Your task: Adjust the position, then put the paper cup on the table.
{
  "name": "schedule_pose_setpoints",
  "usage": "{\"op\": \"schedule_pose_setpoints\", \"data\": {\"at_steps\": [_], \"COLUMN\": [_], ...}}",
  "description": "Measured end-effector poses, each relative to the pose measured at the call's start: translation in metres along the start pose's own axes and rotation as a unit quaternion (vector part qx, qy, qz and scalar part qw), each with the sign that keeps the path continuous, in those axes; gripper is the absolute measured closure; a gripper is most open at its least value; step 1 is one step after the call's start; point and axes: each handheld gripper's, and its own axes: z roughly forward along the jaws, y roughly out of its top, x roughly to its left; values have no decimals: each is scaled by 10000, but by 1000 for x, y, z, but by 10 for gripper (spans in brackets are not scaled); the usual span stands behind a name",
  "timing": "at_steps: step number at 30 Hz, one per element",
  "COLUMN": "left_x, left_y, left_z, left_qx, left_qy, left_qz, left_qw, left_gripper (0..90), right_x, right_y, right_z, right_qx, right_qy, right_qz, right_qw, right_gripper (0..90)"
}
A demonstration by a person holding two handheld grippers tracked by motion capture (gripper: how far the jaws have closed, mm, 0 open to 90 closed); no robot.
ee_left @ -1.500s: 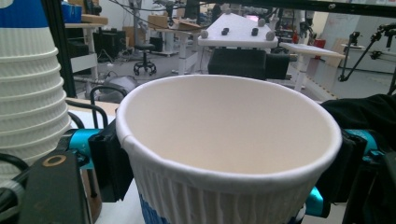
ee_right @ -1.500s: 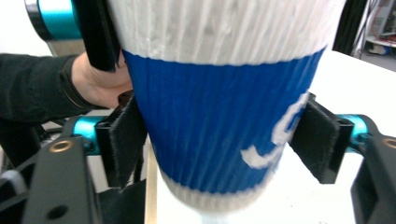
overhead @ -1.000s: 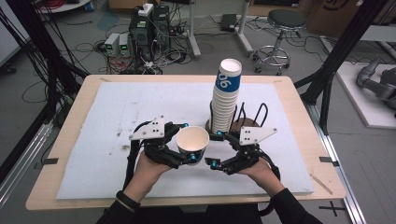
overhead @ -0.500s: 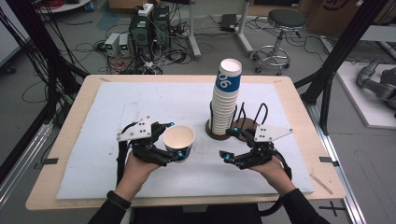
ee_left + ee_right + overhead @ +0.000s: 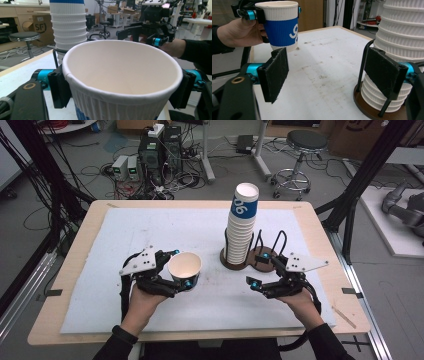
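A: Biggest first. Table (image 5: pixel 90 240) with a white mat (image 5: pixel 150 235) on top. Stack of cups (image 5: pixel 242 227) upright in a wire holder (image 5: pixel 260 257), right of centre.

B: And the single cup (image 5: pixel 185 268)?

A: Left hand-held gripper (image 5: pixel 176 270) has it, jaws clamped on both sides just under the rim, cup upright, mouth up, long axis vertical. The right gripper view shows its base clear of the mat. It sits left of the stack, well apart from it.

B: Right hand-held gripper (image 5: pixel 257 281)?

A: Holding nothing, jaws standing part open with only mat between them. It's just in front of the holder and close to the stack. In its own view the stack (image 5: pixel 402 50) is right beside one pad (image 5: pixel 384 72); can't tell if it touches.

B: So what does the next move turn on?

A: My guess is the cup gets set down on the mat, or the right one goes for another. The right is clearly the nearer to the stack, which lies ahead and slightly left of it in the high view. The held cup is off to its left.

B: Change from the earlier frame?

A: A second ago both grippers met at the cup right by the stack. Now the cup has gone left with the left hand, and the right has pulled away to the right. Both grips look the same width as before.
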Motion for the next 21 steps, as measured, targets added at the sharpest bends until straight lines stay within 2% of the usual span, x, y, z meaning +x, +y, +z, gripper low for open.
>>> {"op": "schedule_pose_setpoints", "data": {"at_steps": [6, 9, 17, 21], "left_x": [1, 1, 0, 0], "left_y": [2, 4, 5, 7], "left_z": [3, 1, -9, -16], "left_qx": [-104, -137, -148, -166], "left_qy": [-115, -100, 9, 135], "left_qz": [-42, -33, -17, 4], "left_qw": [9999, 9999, 9999, 9998], "left_gripper": [217, 217, 214, 212], "right_x": [2, 1, -6, -9], "right_y": [1, 3, 0, 0], "right_z": [-5, -7, -12, -13], "right_qx": [-9, -42, -41, -47], "right_qy": [-46, -87, -167, -207], "right_qz": [-54, -39, -38, 17], "right_qw": [10000, 9999, 9998, 9998], "right_gripper": [203, 203, 203, 203]}}
